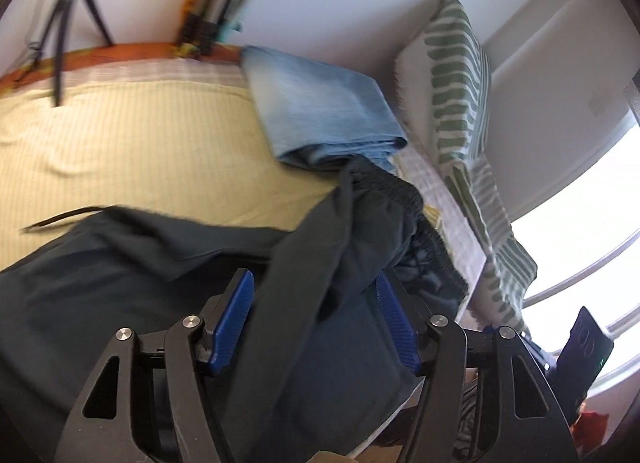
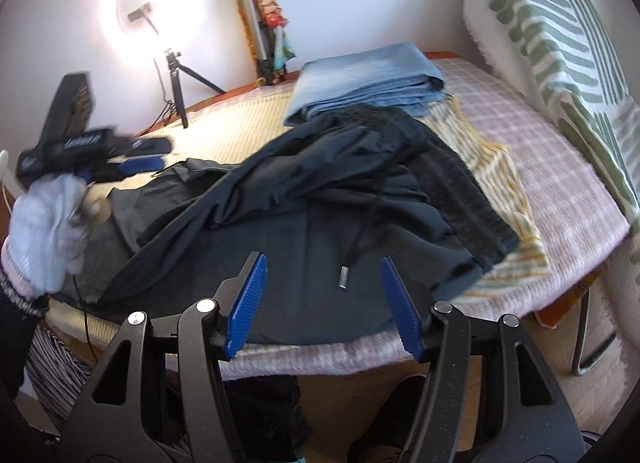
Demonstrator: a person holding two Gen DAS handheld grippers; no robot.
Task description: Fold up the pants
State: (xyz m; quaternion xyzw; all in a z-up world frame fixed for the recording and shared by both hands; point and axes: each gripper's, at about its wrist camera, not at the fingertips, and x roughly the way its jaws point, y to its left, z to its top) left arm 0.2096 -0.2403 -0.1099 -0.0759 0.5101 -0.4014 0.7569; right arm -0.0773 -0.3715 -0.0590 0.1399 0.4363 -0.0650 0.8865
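The dark pants (image 2: 304,199) lie rumpled on the bed (image 2: 560,191), just ahead of and beneath both tools, their elastic waistband (image 2: 452,179) bunched up beyond the right tool (image 2: 322,305) near folded blue jeans (image 2: 368,79). A raised fold of pants runs between the left tool (image 1: 314,323) pads without being pinched, jaws parted. The right tool stands parted and empty over the drawstring tip (image 2: 343,275).

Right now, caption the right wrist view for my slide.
Open right tool above crumpled dark pants on the bed, folded jeans behind.
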